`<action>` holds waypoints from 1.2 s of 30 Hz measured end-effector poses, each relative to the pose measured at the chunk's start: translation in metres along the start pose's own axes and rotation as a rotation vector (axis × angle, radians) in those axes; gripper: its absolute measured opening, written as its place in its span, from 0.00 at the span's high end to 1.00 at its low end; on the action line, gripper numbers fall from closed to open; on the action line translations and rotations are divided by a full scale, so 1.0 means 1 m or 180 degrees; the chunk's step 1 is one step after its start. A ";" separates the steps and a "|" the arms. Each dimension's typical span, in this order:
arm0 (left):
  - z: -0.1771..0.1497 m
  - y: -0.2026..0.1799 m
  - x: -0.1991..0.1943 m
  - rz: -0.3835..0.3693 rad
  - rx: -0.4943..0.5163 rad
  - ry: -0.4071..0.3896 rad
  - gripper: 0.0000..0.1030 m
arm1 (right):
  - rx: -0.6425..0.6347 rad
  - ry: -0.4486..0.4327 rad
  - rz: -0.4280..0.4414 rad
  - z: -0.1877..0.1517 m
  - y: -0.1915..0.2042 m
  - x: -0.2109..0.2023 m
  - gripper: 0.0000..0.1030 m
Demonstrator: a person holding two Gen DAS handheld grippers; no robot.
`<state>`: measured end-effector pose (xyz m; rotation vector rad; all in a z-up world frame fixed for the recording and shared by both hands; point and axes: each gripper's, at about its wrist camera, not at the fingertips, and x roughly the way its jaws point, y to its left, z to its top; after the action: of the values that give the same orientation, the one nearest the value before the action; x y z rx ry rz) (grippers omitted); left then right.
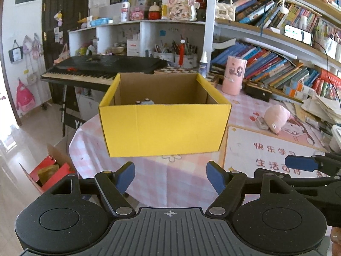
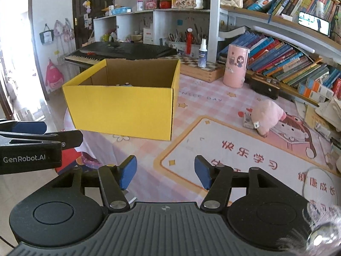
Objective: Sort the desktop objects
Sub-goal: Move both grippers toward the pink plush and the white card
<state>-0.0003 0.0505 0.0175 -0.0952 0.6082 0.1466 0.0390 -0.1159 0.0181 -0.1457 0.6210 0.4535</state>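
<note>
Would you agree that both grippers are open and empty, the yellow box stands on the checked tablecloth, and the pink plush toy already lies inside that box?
Not quite: the pink plush toy lies on the tablecloth, right of the yellow box, as the right wrist view shows. The rest holds: left gripper and right gripper are open and empty.

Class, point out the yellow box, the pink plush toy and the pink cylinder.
yellow box [image 1: 164, 128], left wrist view, front wall.
pink plush toy [image 2: 266, 115], right wrist view, body.
pink cylinder [image 2: 235, 66], right wrist view, side.

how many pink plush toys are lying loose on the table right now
1: the pink plush toy lies on the tablecloth right of the yellow box, below the books. Something sits inside the box, mostly hidden, so others could be there.
</note>
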 end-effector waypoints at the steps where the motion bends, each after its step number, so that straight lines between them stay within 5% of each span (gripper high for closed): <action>1: -0.001 0.000 -0.001 -0.0004 0.0004 0.0015 0.26 | 0.0009 0.0012 -0.0004 -0.001 0.000 0.000 0.43; 36: -0.008 -0.044 0.018 -0.0538 0.0233 0.0243 0.24 | 0.0394 0.0204 -0.0545 -0.032 -0.043 -0.023 0.37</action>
<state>0.0173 0.0077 0.0027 -0.0814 0.6780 -0.0431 0.0254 -0.1715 0.0058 -0.0950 0.6914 0.2452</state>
